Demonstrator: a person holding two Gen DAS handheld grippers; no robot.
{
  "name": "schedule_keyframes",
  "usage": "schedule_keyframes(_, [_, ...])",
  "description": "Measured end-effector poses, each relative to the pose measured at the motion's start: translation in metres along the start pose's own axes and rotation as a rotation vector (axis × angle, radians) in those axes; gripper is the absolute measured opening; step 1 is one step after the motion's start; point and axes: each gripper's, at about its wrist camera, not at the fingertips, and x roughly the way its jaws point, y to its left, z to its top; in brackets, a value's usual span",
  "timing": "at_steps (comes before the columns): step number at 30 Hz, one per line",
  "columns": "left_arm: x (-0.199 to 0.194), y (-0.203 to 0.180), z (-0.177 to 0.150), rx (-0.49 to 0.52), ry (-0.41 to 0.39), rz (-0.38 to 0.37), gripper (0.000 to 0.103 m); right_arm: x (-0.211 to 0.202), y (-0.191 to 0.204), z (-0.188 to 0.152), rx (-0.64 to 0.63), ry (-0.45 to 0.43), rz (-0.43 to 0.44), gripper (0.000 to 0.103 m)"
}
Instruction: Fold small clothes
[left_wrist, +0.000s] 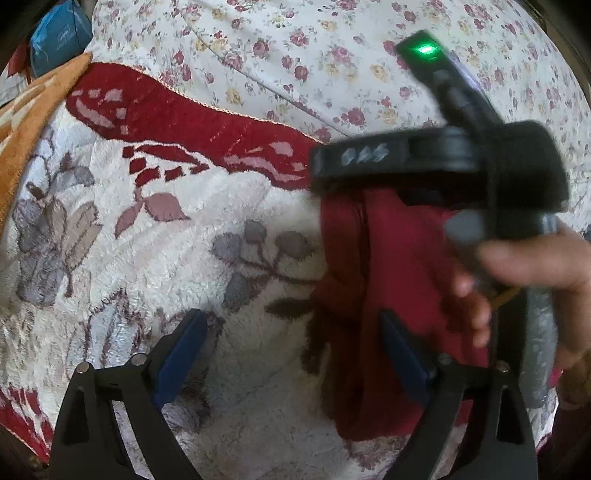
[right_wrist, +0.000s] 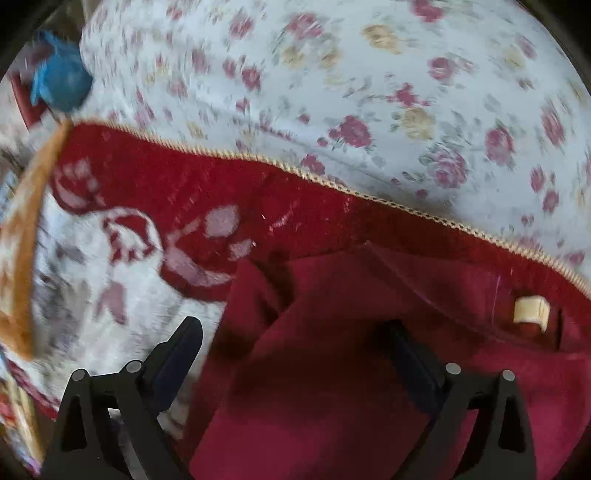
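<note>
Right tongs (right_wrist: 295, 354): jaws spread wide, nothing clamped; the picture is smeared. The dark red garment (right_wrist: 351, 350) lies directly under and between the two fingers, reaching ahead of them and off to their right, where a pale label (right_wrist: 530, 310) shows. One fold ridge runs from ahead of the tongs back toward the left finger.

Left tongs (left_wrist: 291, 354): jaws likewise wide and empty. Here the garment (left_wrist: 388, 295) lies to the right side, its near edge passing just under the right finger; only the blanket (left_wrist: 166, 258) lies between the fingers. In this view the cloth's long axis runs roughly along the pointing line, away from the tongs. The right tongs and the hand (left_wrist: 535, 266) holding it hang over the garment's far part.

Judgement: the right tongs is the nearer, already centred on the cloth; the left must shift rightward to reach an edge. Beyond the blanket lies a floral sheet (right_wrist: 369, 92).
</note>
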Motion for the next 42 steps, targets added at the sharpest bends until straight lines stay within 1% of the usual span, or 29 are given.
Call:
schedule_keyframes(2, [0.002, 0.0, 0.001, -0.008, 0.003, -0.004, 0.095, 0.005, 0.009, -0.003, -0.028, -0.024, -0.056, 0.1])
schedule_keyframes(4, [0.003, -0.001, 0.002, -0.009, 0.004, -0.001, 0.095, 0.0, 0.01, -0.011, -0.034, -0.074, -0.078, 0.091])
schedule_keyframes(5, [0.003, -0.003, 0.003, -0.008, 0.001, 0.001, 0.095, -0.005, 0.008, -0.014, -0.036, -0.091, -0.071, 0.081])
schedule_keyframes(6, [0.004, -0.004, 0.003, -0.005, -0.004, 0.002, 0.095, -0.01, 0.005, -0.016, -0.038, -0.103, -0.053, 0.069])
schedule_keyframes(7, [0.004, -0.004, 0.004, -0.004, -0.008, 0.0, 0.095, -0.018, -0.001, -0.019, -0.035, -0.114, -0.022, 0.063])
schedule_keyframes(9, [0.004, -0.005, 0.006, -0.014, -0.022, -0.021, 0.095, -0.032, -0.013, -0.023, -0.013, -0.126, 0.034, 0.038])
schedule_keyframes(10, [0.004, -0.006, 0.007, -0.018, -0.03, -0.035, 0.095, -0.039, -0.019, -0.024, 0.007, -0.134, 0.078, 0.034])
schedule_keyframes(12, [0.003, -0.011, 0.009, -0.016, -0.055, -0.062, 0.095, -0.051, -0.029, -0.026, 0.044, -0.153, 0.125, 0.029])
schedule_keyframes(14, [0.005, -0.018, 0.01, 0.0, -0.067, -0.076, 0.095, -0.056, -0.036, -0.027, 0.073, -0.157, 0.155, 0.028])
schedule_keyframes(16, [0.007, -0.027, 0.011, 0.017, -0.076, -0.082, 0.095, -0.054, -0.035, -0.026, 0.084, -0.157, 0.167, 0.027])
schedule_keyframes(19, [0.01, -0.034, 0.011, 0.032, -0.075, -0.067, 0.095, -0.057, -0.036, -0.028, 0.081, -0.161, 0.169, 0.027])
schedule_keyframes(33, [0.01, -0.031, 0.012, 0.005, -0.056, -0.065, 0.095, -0.07, -0.045, -0.034, 0.08, -0.165, 0.179, 0.026])
schedule_keyframes(34, [0.009, -0.03, 0.011, -0.005, -0.052, -0.074, 0.092, -0.07, -0.046, -0.034, 0.081, -0.166, 0.18, 0.026])
schedule_keyframes(35, [0.008, -0.03, 0.01, -0.015, -0.05, -0.095, 0.077, -0.071, -0.046, -0.034, 0.082, -0.165, 0.18, 0.026])
schedule_keyframes(36, [0.008, -0.03, 0.01, -0.021, -0.035, -0.144, 0.065, -0.07, -0.046, -0.034, 0.083, -0.164, 0.182, 0.026])
schedule_keyframes(37, [0.008, -0.032, 0.01, -0.019, -0.012, -0.192, 0.047, -0.07, -0.046, -0.034, 0.084, -0.161, 0.185, 0.026])
schedule_keyframes(38, [0.007, -0.033, 0.01, -0.016, -0.011, -0.202, 0.044, -0.07, -0.045, -0.034, 0.083, -0.158, 0.187, 0.026])
schedule_keyframes(39, [0.004, -0.033, 0.009, -0.009, -0.029, -0.209, 0.04, -0.07, -0.045, -0.033, 0.085, -0.156, 0.188, 0.026])
schedule_keyframes(40, [0.001, -0.034, 0.009, -0.005, -0.04, -0.222, 0.033, -0.069, -0.045, -0.032, 0.096, -0.151, 0.19, 0.027])
schedule_keyframes(41, [-0.001, -0.033, 0.009, -0.007, -0.044, -0.233, 0.031, -0.068, -0.046, -0.03, 0.117, -0.138, 0.196, 0.03])
schedule_keyframes(42, [-0.004, -0.033, 0.01, -0.014, -0.05, -0.251, 0.03, -0.066, -0.047, -0.028, 0.133, -0.121, 0.2, 0.049])
